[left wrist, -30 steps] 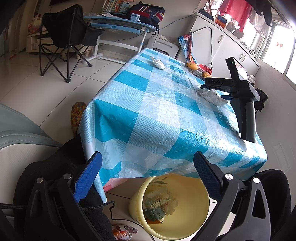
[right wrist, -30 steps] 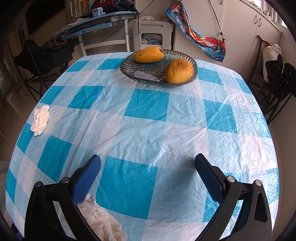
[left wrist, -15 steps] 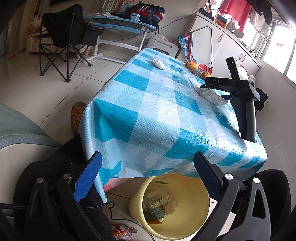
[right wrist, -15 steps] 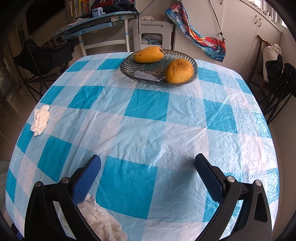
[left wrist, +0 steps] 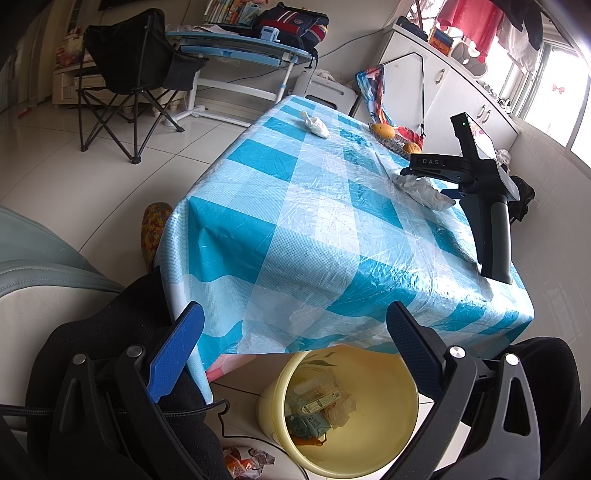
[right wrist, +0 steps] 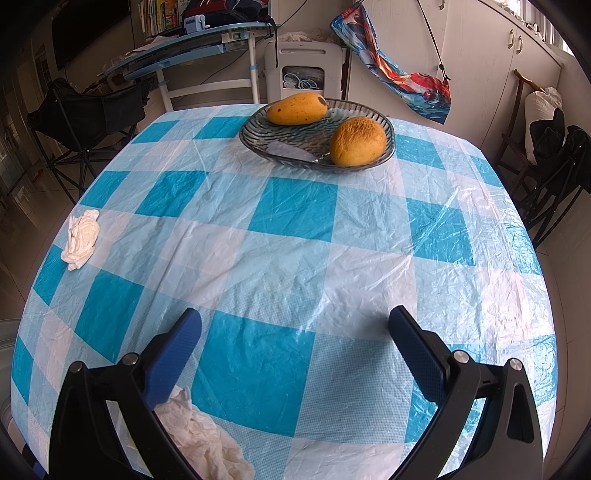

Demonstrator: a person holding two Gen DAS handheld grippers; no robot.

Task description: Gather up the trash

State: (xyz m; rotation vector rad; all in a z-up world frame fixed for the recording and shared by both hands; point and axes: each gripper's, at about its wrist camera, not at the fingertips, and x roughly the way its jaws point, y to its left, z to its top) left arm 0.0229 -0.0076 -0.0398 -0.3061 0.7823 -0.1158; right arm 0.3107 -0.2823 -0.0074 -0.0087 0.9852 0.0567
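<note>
Bin (left wrist: 347,413) below the table edge already holds scraps. Both my claws gape wide, empty: left gripper (left wrist: 291,354) over the bin, right gripper (right wrist: 295,354) beside the near tissue (right wrist: 207,443). Far tissue (right wrist: 81,240) waits too.

**Around the checked counter**

A blue-and-white checked plastic cloth (right wrist: 295,229) covers the counter. At the upper centre of the right wrist view a ribbed glass dish (right wrist: 317,147) holds two yellow-orange fruits, a long one (right wrist: 297,109) at its far side and a rounder one (right wrist: 357,141) to the right. A black folding chair (left wrist: 136,66) stands on the white tiled floor at the upper left of the left wrist view, beside a tilted blue desk (left wrist: 236,50) carrying a dark backpack (left wrist: 293,24). White cabinets (left wrist: 454,85) line the upper right.
</note>
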